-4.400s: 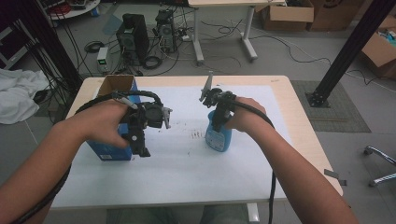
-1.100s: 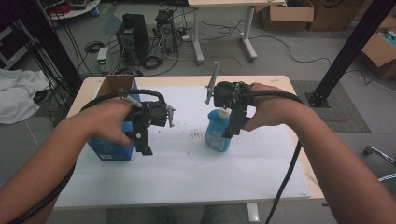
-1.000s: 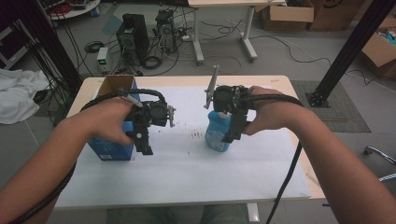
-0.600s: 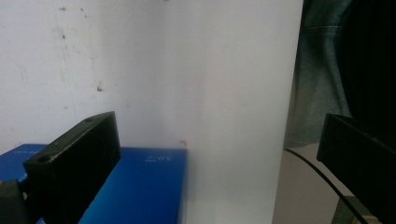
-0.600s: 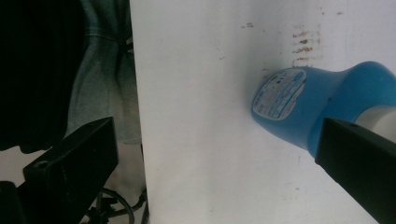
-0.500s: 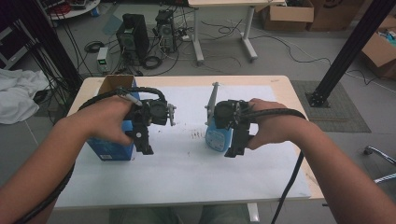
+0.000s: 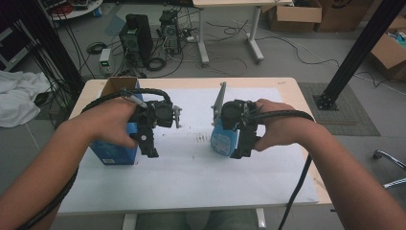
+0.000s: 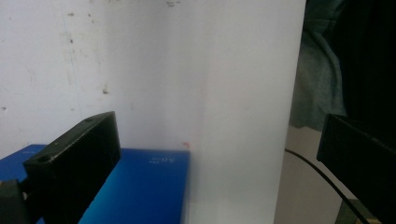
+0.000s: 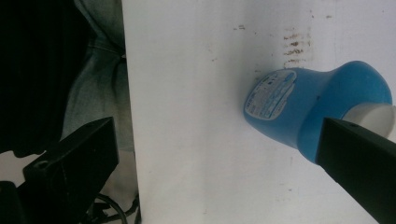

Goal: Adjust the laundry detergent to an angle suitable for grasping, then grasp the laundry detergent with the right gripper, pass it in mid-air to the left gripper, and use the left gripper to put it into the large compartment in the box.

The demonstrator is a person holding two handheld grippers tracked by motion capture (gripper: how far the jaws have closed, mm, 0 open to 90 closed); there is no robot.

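A blue bottle with a white label stands on the white sheet in the middle of the table. In the right gripper view the bottle shows a white cap and sits up against the right jaw. My right gripper hangs over the bottle's near right side, open, jaws pointing down toward the table's front. A blue box stands at the left. My left gripper is beside the box's right face, open, with a corner of the box by its left jaw.
Dark smudges mark the sheet left of the bottle. The sheet's front edge lies close below both grippers. Behind the table are computer towers, a desk leg and cardboard boxes. A black post stands at the right.
My right gripper has come down from beside the bottle's top to its near right side, tipping its jaws toward the table's front. The left gripper has hardly moved.
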